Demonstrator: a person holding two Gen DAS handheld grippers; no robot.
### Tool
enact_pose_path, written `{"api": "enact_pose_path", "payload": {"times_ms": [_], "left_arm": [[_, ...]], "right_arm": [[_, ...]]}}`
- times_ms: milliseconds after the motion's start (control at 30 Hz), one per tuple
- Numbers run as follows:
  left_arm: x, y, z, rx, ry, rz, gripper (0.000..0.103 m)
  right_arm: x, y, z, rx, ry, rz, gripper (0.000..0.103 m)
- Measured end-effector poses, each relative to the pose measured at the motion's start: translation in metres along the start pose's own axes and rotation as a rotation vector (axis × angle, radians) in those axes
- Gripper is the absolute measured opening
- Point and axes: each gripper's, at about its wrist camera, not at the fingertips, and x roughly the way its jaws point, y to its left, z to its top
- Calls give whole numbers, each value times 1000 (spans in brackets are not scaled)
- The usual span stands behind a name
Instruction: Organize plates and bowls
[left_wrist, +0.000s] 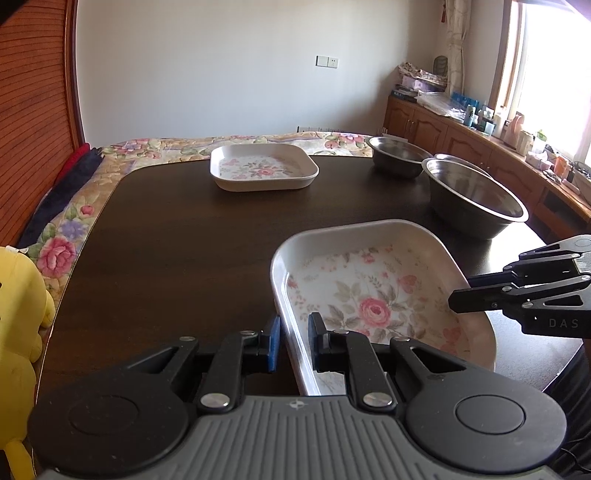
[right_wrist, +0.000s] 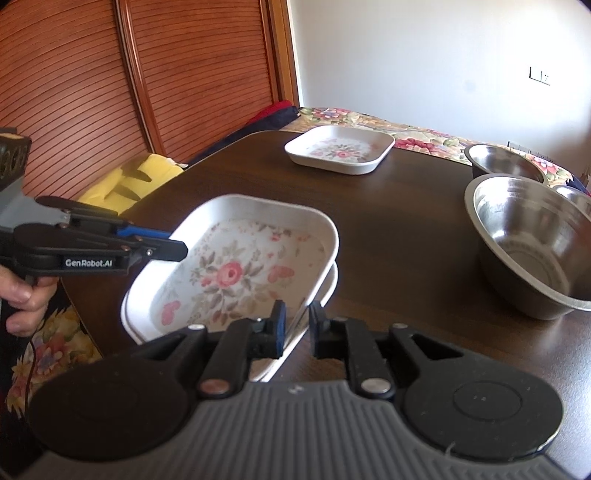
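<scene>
**On the dark table: both grippers at the near floral plate**

On the near edge of the table (left_wrist: 166, 240), a square floral plate (left_wrist: 373, 295) sits atop a second plate (right_wrist: 328, 284); only the lower one's rim shows in the right wrist view. Left gripper (left_wrist: 294, 332): jaws narrowly spread, straddling the top plate's left wall, blue-padded finger outside, other finger inside the dish. Whether the pads touch the wall, cannot tell. Right gripper (right_wrist: 297, 325): same straddle on the opposite rim, jaws narrowly apart with the rim in the gap; contact unclear there too. Top plate looks tilted against the lower one, far right corner raised off it.

Far side of the table: a third floral plate (left_wrist: 264, 167), alone, well apart from the stack. At right, a large steel bowl (left_wrist: 476, 195) near the stack, a smaller bowl (left_wrist: 397, 155) behind it, and a third rim (right_wrist: 576, 197) mostly hidden behind the large one.

A hand (right_wrist: 22, 299) grips the left gripper's handle, cut off at the frame edge. Yellow plush (left_wrist: 18, 314) at left, partly out of view. Floral cloth (left_wrist: 74, 229) beyond the table.
</scene>
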Motion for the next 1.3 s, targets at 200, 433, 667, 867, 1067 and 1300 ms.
{"api": "enact_pose_path", "payload": {"times_ms": [200,433,667,867,1067,1300], "left_arm": [[-3,3,3,-7,-16,-2,16],[-5,3,10,2,-46,1,16],[1,9,21,1,-53,11,17],[6,17,29,9,-60,25,17],[13,25,39,13,-67,34,17],[29,36,52,13,-58,43,17]], "right_arm": [[-2,-1,-2,2,-3,20,18],[-13,-4,3,-6,-46,12,18],[-13,-9,17,-17,-88,-7,18],[-9,-14,33,-22,-117,-7,18],[0,-17,47,-29,-128,-6,18],[15,-20,63,-43,-127,-8,18]]}}
